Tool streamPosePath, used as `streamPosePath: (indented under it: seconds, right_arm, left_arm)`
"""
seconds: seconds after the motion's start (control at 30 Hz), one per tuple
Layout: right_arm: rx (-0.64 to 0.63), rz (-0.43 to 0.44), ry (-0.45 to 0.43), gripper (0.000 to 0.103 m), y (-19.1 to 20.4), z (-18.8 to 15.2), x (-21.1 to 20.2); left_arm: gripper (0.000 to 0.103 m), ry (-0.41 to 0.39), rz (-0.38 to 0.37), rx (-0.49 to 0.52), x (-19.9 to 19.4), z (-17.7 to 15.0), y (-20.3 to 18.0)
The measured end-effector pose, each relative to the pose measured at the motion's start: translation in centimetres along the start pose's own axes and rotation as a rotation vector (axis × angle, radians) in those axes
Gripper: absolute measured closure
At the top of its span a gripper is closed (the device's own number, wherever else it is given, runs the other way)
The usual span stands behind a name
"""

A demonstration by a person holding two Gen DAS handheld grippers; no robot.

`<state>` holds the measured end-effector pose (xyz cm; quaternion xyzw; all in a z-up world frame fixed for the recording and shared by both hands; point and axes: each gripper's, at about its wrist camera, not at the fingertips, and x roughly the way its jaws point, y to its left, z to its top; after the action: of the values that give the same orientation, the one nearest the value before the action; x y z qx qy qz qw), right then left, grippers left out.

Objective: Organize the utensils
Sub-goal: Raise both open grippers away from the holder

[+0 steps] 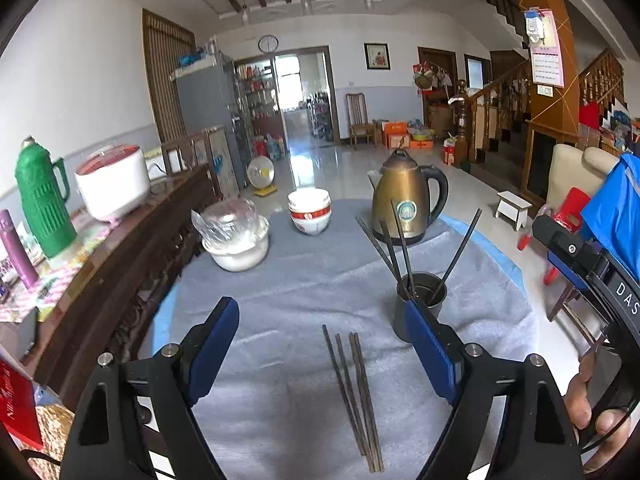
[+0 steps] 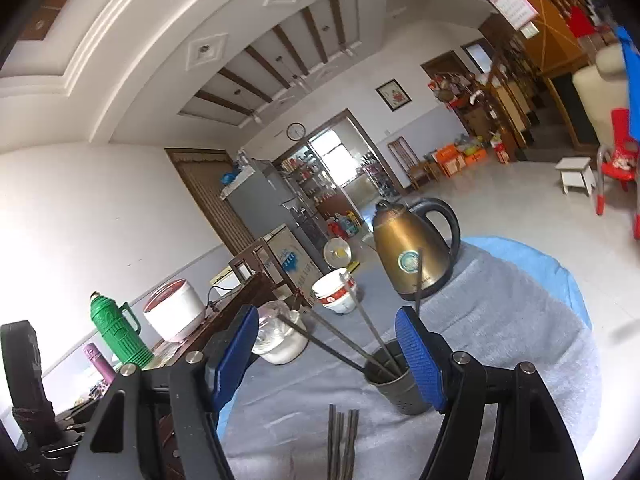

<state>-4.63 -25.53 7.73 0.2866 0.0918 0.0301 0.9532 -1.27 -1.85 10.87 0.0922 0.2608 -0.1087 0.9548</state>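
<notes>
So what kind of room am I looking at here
Most likely the open dining and living area of a family home: a cloth-covered table with a kettle and stacked bowls, a fridge by the wall, and a wooden staircase behind.

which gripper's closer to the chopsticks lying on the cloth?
Left, seemingly. Left gripper hangs open right over the loose chopsticks; right gripper is open nearer the dark cup.
</notes>
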Motion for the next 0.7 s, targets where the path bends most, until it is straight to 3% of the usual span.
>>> streamPosePath:
  seconds: [0.4,0.7]
  right_arm:
    - [-0.077,0.062,-0.063,0.028,4.6,0.8,-3.9]
    - [-0.114,0.063,-0.111,0.028,6.7,1.8,-6.6]
  left_arm:
    - [0.017,-0.084,0.039,-0.015,-5.4,0.7,1.7]
    - [0.015,-0.158,0.017,-0.041,-8.6,0.8,3.4]
